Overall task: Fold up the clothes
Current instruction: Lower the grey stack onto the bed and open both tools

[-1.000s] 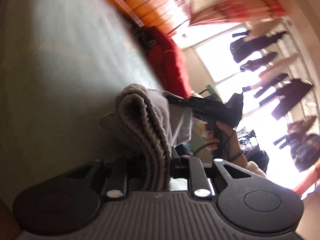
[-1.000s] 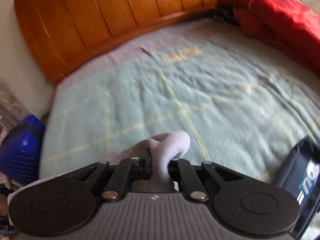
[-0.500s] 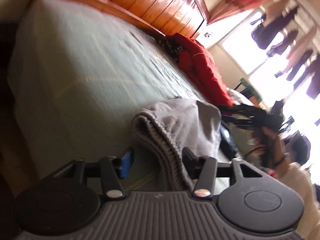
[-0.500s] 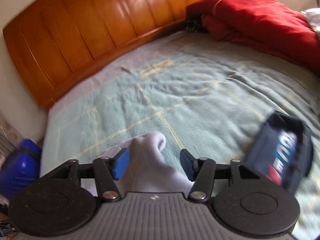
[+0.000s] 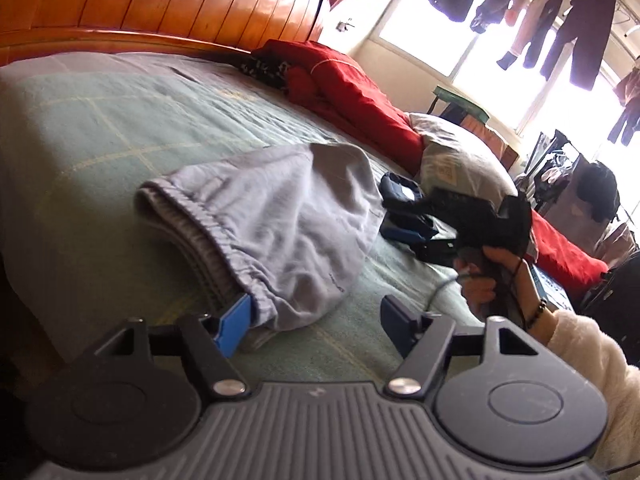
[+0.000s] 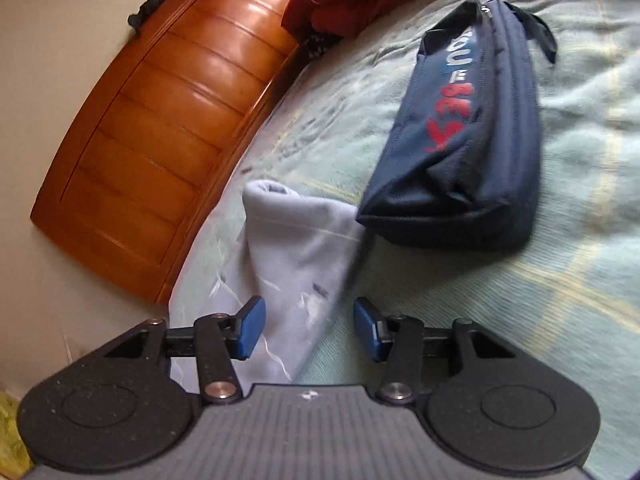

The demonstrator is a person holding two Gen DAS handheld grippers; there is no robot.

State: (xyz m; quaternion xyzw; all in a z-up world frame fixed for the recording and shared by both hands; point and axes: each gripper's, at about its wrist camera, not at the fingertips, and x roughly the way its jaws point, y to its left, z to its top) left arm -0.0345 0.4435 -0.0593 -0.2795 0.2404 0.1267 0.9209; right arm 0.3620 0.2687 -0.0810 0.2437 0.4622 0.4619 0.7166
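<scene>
Grey sweatpants [image 5: 272, 216] lie in a folded bundle on the bed [image 5: 100, 120], elastic waistband toward the left wrist camera, layers stacked at that edge. In the right wrist view the same sweatpants [image 6: 296, 248] run as a narrow folded strip toward the headboard [image 6: 160, 128], one corner touching a navy pouch [image 6: 464, 140].

Left gripper [image 5: 310, 324]: jaws spread wide, holding nothing; the left blue pad sits against the waistband, the right pad over bare blanket. Right gripper [image 6: 308, 330]: jaws likewise apart, straddling the near end of the garment without clamping it.

Assessment: the garment lies folded and released. The scene fits either a pause between folds or a finished fold; the pictures do not settle which. Any further fold would call for a fresh pinch on an edge through all layers, since the thick fleece could slip or spring open.

Surface: soft pale-green checked blanket, slightly rumpled. Room: a red quilt [image 5: 360, 92] and a pillow [image 5: 460, 160] beyond the garment, a bright window [image 5: 500, 32] with dark clothes hanging. A person's hand [image 5: 488, 280] holds the right gripper.
</scene>
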